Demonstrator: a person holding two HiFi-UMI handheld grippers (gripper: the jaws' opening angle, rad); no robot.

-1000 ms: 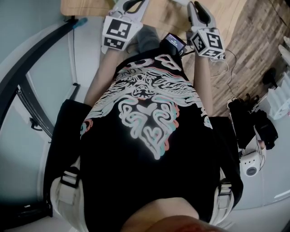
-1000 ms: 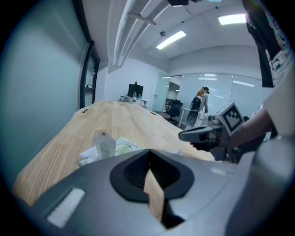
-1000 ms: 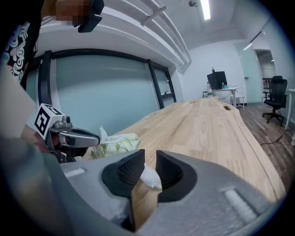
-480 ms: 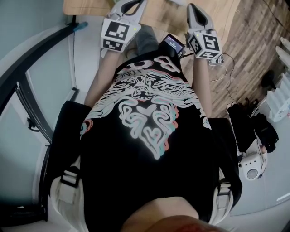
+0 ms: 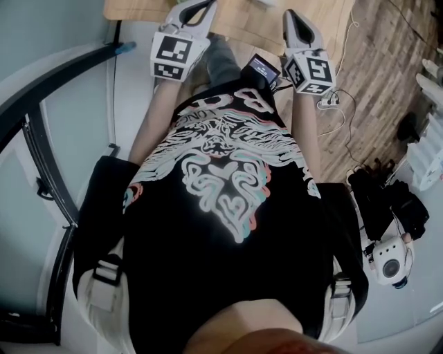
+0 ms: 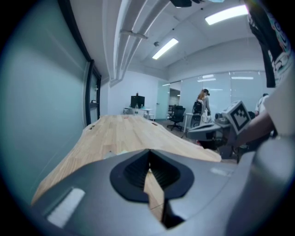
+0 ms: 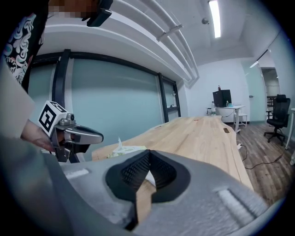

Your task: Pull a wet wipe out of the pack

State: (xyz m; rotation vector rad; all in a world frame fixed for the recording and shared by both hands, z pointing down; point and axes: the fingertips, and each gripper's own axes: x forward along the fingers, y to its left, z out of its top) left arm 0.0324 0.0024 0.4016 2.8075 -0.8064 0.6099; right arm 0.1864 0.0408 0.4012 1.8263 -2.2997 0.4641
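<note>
The wet wipe pack (image 7: 123, 150) lies pale green and white near the end of the long wooden table (image 7: 203, 133), with one wipe (image 7: 119, 142) standing up from it. My right gripper (image 7: 148, 162) is shut, just right of the pack and nearer to me. A small white patch shows through the gap below its tips, and I cannot tell what it is. My left gripper (image 6: 148, 161) is also shut with nothing in it; only the pack's edge (image 6: 115, 152) peeks over its jaw. The head view shows both grippers (image 5: 188, 12) (image 5: 296, 21) side by side over the table's near end.
A glass wall (image 7: 115, 97) runs along the table's left side. Desks and office chairs (image 6: 176, 117) stand at the far end, with a person (image 6: 202, 103) there. Cables (image 5: 332, 100) and a white device (image 5: 391, 259) lie on the floor to my right.
Both grippers have crept towards the top of the head view, away from my body. The floor at the right has shifted with the camera.
</note>
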